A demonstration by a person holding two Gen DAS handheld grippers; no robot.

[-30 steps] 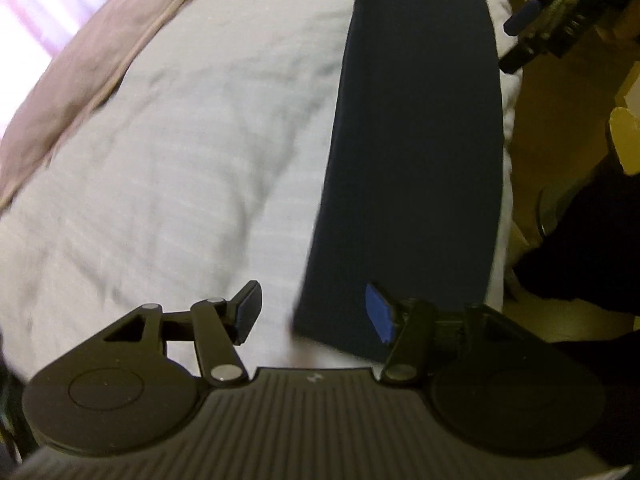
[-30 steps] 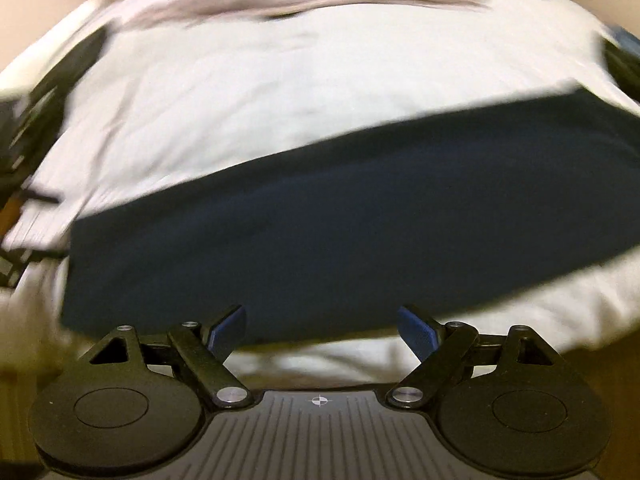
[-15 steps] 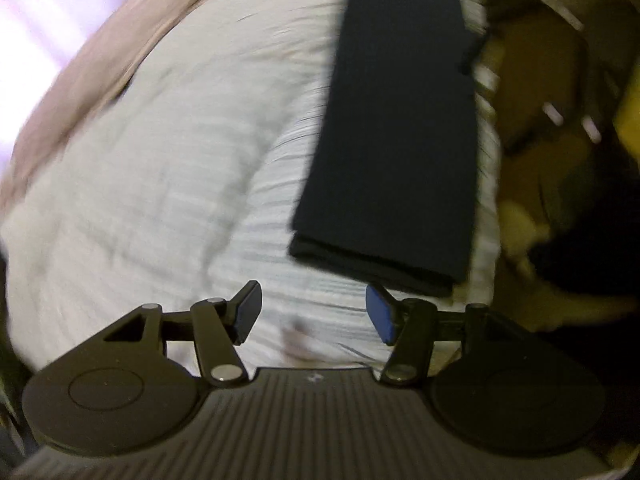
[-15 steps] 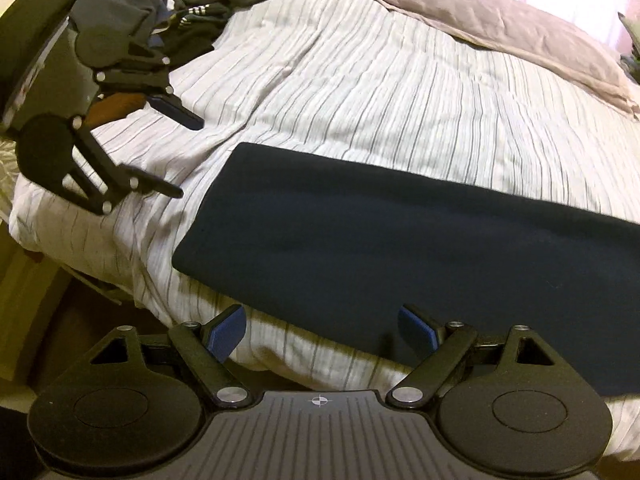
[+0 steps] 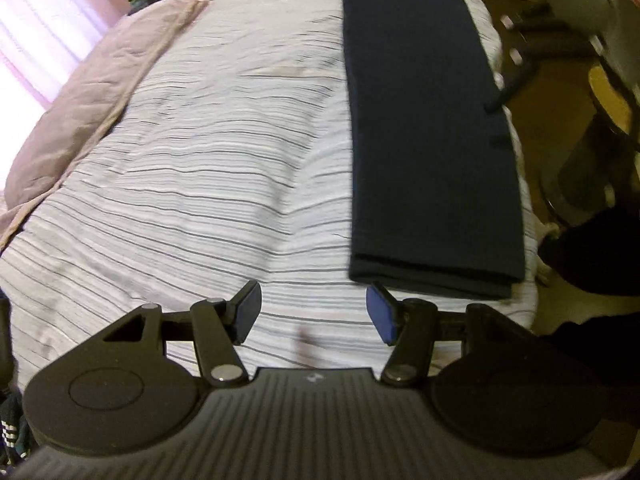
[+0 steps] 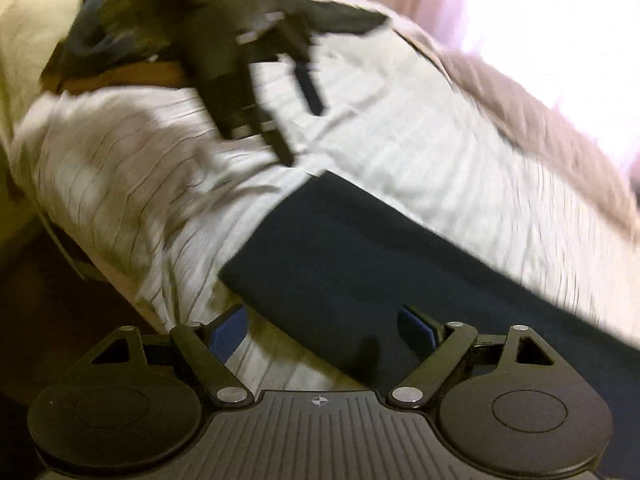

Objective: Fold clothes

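While the navy garment (image 5: 432, 140) lies folded into a long strip along the edge of the striped bed (image 5: 224, 168), its long axis running away from the left gripper (image 5: 314, 316), that gripper's fingers gape wide and empty just short of its near end; the right gripper (image 6: 322, 332) spreads equally wide, holding nothing, above the strip's corner.

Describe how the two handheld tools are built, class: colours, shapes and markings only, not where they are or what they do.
The left tool and right tool look alike: a black ribbed base plate, a round black disc on each side, and black link arms joined by silver pivot pins. Each finger ends in a blue pad. A small round mark sits at the centre of the base plate's front edge. No cables or sleeves show.
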